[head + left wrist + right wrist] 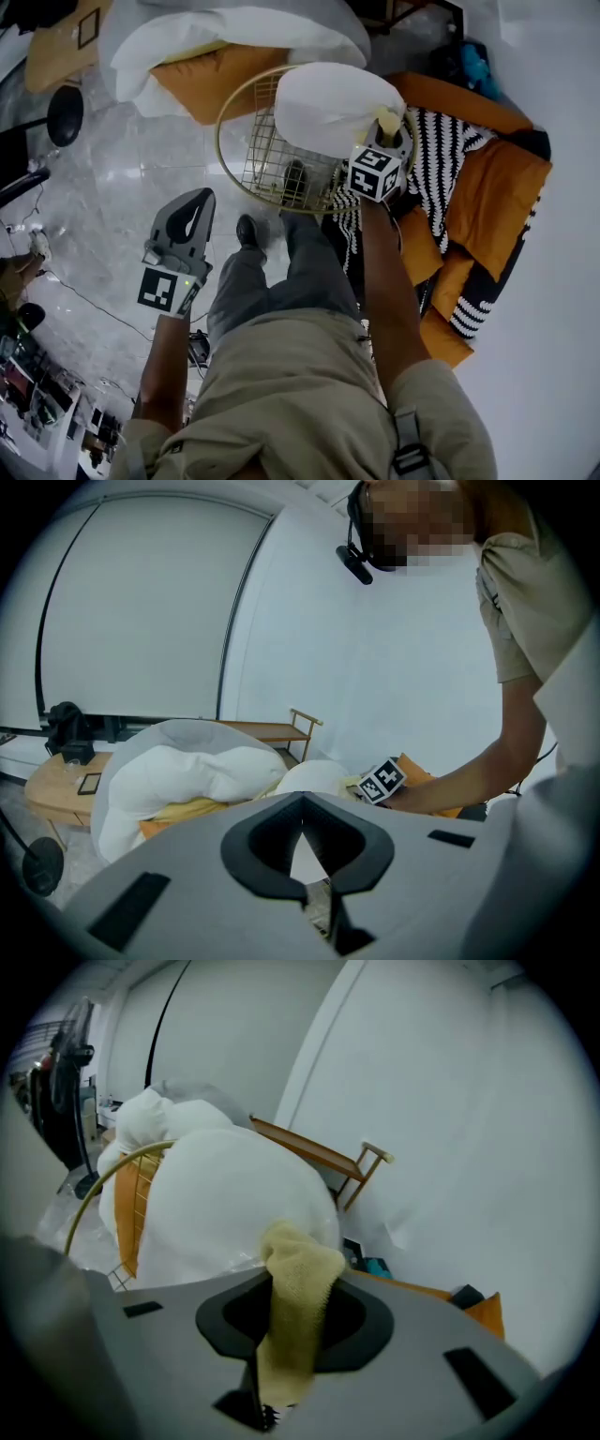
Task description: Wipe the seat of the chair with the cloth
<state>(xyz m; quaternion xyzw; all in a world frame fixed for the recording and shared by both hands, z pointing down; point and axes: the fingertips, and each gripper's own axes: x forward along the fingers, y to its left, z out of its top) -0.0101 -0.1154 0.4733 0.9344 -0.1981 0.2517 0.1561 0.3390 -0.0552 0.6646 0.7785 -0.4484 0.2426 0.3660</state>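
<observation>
Your right gripper (392, 131) is clamped on the yellow cloth (295, 1279), just beside the white cushion (323, 103) on the wire chair (239, 141). Press the cloth flat and sweep slowly. Your left gripper (195, 208) is closed, empty, well apart.

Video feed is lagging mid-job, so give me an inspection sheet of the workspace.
Surface: wire chair, white cushion lying in it.
Job's things: cloth, yellow, at the cushion.
Clutter: striped cushions and orange ones beside the chair; bedding pile beyond.
Grippers: right gripper shut on the cloth; left gripper shut, empty, over the floor.
Cables: thin cable on the floor, left.
Surroundings: white wall, wooden table.
</observation>
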